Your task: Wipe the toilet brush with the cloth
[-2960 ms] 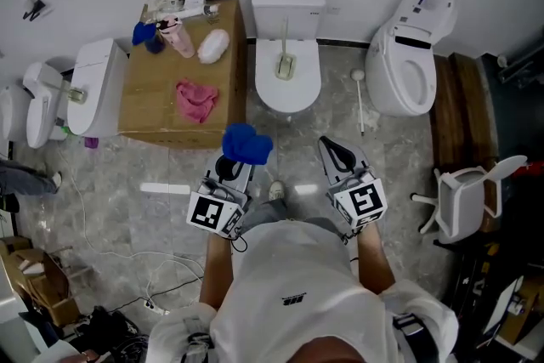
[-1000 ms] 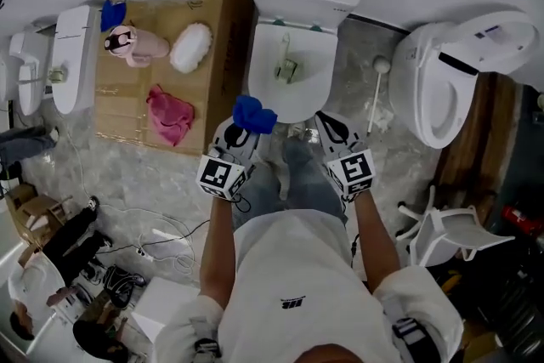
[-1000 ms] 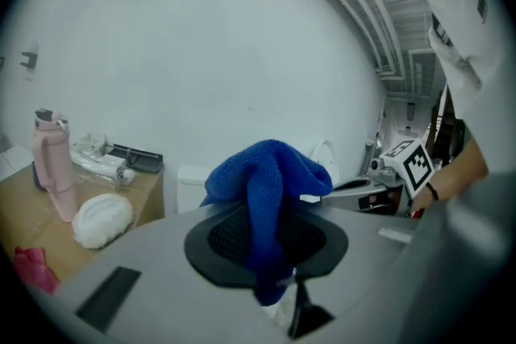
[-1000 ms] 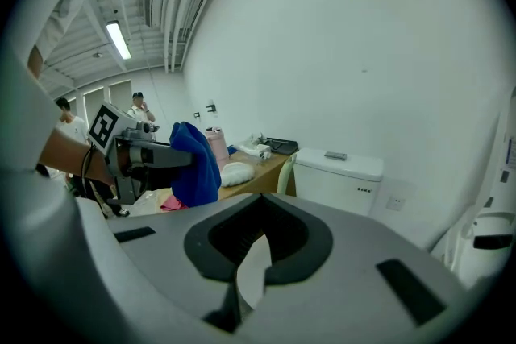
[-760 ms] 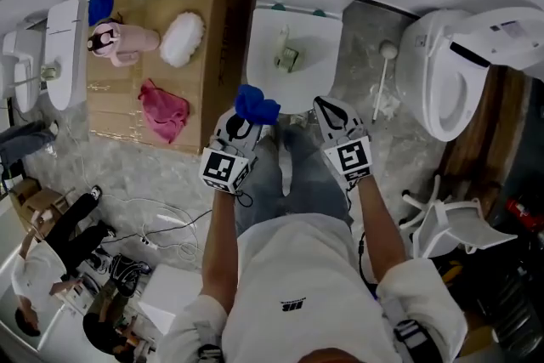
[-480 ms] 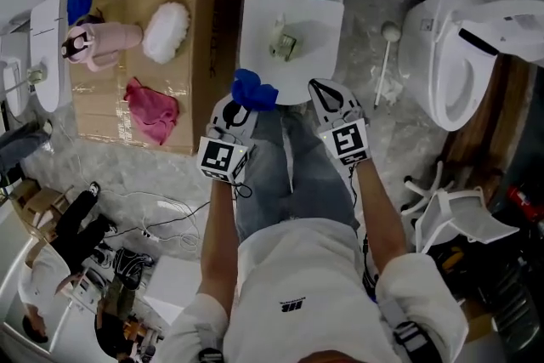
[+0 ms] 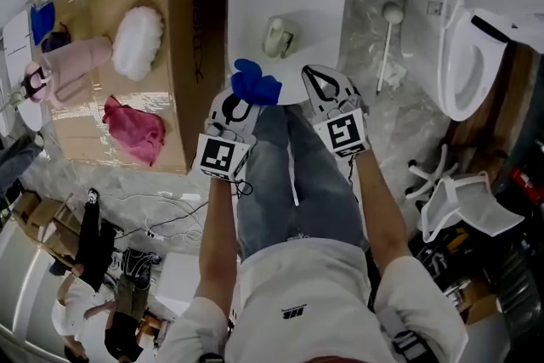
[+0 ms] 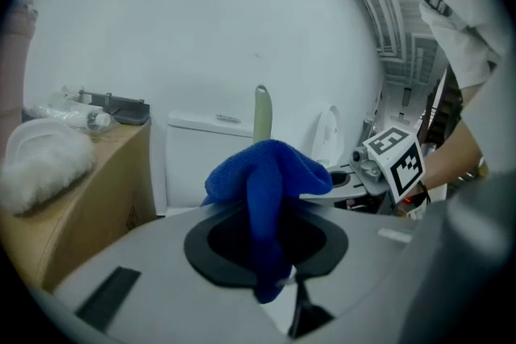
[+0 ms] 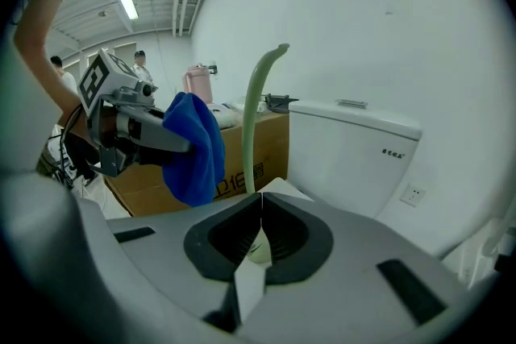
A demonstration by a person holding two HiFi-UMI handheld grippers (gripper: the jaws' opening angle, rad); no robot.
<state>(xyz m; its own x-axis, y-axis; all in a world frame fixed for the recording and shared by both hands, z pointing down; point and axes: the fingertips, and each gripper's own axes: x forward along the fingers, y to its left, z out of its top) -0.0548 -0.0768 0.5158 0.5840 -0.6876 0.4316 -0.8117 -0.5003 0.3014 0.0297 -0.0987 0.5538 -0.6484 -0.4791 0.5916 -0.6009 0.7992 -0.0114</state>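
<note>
A pale green toilet brush (image 7: 276, 36) stands in the bowl of the white toilet (image 7: 319, 21); its curved handle (image 9: 256, 113) rises upright in the right gripper view and shows as a handle (image 8: 261, 113) in the left gripper view. My left gripper (image 7: 240, 102) is shut on a bunched blue cloth (image 7: 255, 86), which hangs over the bowl's near rim. The cloth (image 8: 270, 185) fills the left gripper's (image 8: 278, 254) jaws. My right gripper (image 7: 314, 74) hovers at the rim beside it, and its (image 9: 261, 209) jaws are shut on nothing, just short of the handle.
A cardboard box (image 7: 183, 30) left of the toilet carries a pink cloth (image 7: 134, 127), a white fluffy pad (image 7: 138, 31) and a pink bottle (image 7: 72, 64). A white brush (image 7: 389, 38) lies on the floor right of the toilet, then a second toilet (image 7: 463, 38) and a white chair (image 7: 463, 212).
Both grippers have sunk towards the toilet bowl and now sit at its near rim. The blue cloth has stayed in the left gripper; the right jaws have stayed shut.
</note>
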